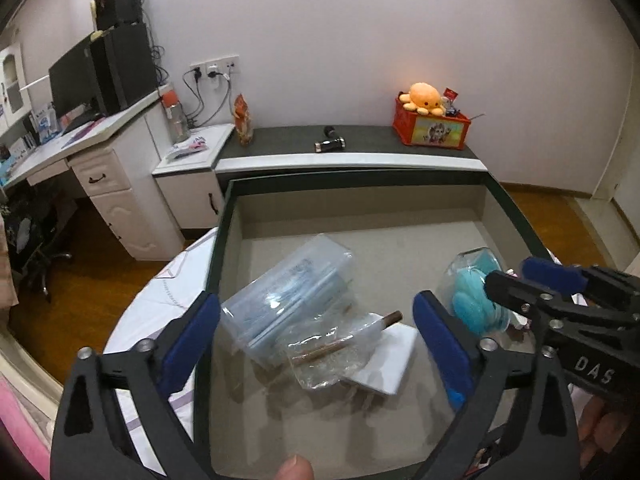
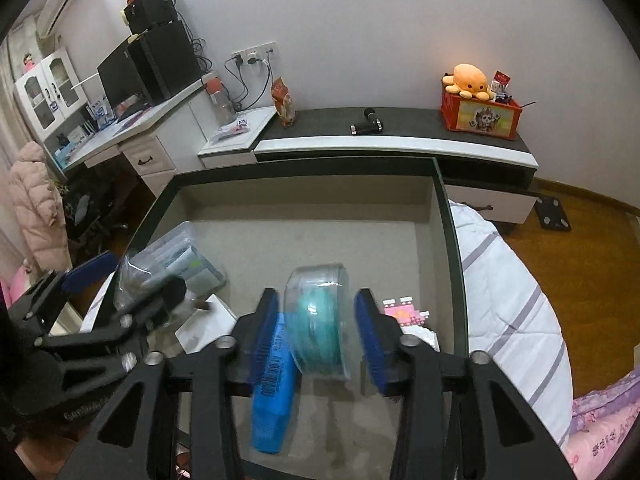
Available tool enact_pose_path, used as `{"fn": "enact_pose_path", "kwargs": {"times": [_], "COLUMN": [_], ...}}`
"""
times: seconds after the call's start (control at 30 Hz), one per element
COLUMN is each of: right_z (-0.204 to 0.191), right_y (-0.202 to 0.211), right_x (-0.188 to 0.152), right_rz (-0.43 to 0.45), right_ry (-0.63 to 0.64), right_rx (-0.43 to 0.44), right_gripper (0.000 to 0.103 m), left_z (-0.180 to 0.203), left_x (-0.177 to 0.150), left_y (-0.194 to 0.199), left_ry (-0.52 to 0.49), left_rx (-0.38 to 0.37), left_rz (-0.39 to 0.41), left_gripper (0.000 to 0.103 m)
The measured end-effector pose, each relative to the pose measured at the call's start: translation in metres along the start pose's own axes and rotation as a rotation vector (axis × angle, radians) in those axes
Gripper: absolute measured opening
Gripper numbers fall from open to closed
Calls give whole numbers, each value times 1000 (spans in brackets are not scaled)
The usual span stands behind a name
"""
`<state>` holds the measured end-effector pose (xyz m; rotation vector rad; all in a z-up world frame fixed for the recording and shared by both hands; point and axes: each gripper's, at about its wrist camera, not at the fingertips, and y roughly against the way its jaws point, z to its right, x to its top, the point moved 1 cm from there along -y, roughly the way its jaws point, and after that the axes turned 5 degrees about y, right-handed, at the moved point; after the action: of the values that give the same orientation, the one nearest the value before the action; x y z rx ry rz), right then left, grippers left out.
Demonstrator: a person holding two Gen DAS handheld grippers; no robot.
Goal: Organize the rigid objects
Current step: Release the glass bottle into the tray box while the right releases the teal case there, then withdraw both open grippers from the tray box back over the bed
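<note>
A grey bin with a dark rim (image 1: 224,216) (image 2: 448,216) sits on the bed. In the left wrist view my left gripper (image 1: 316,332) is open above a clear pack of blue masks (image 1: 288,292), a crumpled clear bag with a brown stick (image 1: 332,344) and a white box (image 1: 392,356). In the right wrist view my right gripper (image 2: 316,332) is open, its pads either side of a clear round case of teal pads (image 2: 318,320), not touching it. A blue box (image 2: 272,400) lies below the left pad. The right gripper also shows in the left wrist view (image 1: 532,280).
A pink-and-white card pack (image 2: 404,312) lies at the bin's right wall. Behind the bin runs a dark-topped low cabinet (image 1: 360,140) with a black massage gun (image 1: 330,144) and a red crate with an orange plush (image 1: 430,120). A white desk (image 1: 80,148) stands left. Striped bedding (image 2: 512,300) surrounds the bin.
</note>
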<state>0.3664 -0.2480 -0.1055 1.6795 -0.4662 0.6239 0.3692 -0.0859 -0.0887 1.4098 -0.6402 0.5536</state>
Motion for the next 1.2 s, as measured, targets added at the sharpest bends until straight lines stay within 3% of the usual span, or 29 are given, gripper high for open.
{"fn": "enact_pose_path", "kwargs": {"times": [0.03,0.1,0.23,0.37,0.6,0.83,1.03,1.2], "right_z": [1,5,8,1,-26,-32,-41,-53], "right_y": [3,9,28,57,123,195,230,247], "right_x": [-1,-3,-7,-18,-54,-121,-170,-208], "right_rz": [3,11,45,91,201,327,360,371], "right_ry": [-8,-26,-48,-66,-44,-86,-48,-31], "right_rx": [-11,-14,4,-1,-1,-15,-78,-95], "right_gripper": [60,83,86,103,103,103,103,103], "left_z": [-4,-11,-20,-29,-32,-32,-35,-35], "left_x": [-1,-3,-9,-20,-52,-98,-140,-177], "left_y": [5,14,40,73,130,187,220,244], "left_ry": [14,28,20,27,46,73,95,73], "left_rx": [-9,-14,21,46,32,15,-1,32], "left_rz": [6,21,71,125,180,214,219,234], "left_gripper": [103,103,103,103,103,103,103,103]}}
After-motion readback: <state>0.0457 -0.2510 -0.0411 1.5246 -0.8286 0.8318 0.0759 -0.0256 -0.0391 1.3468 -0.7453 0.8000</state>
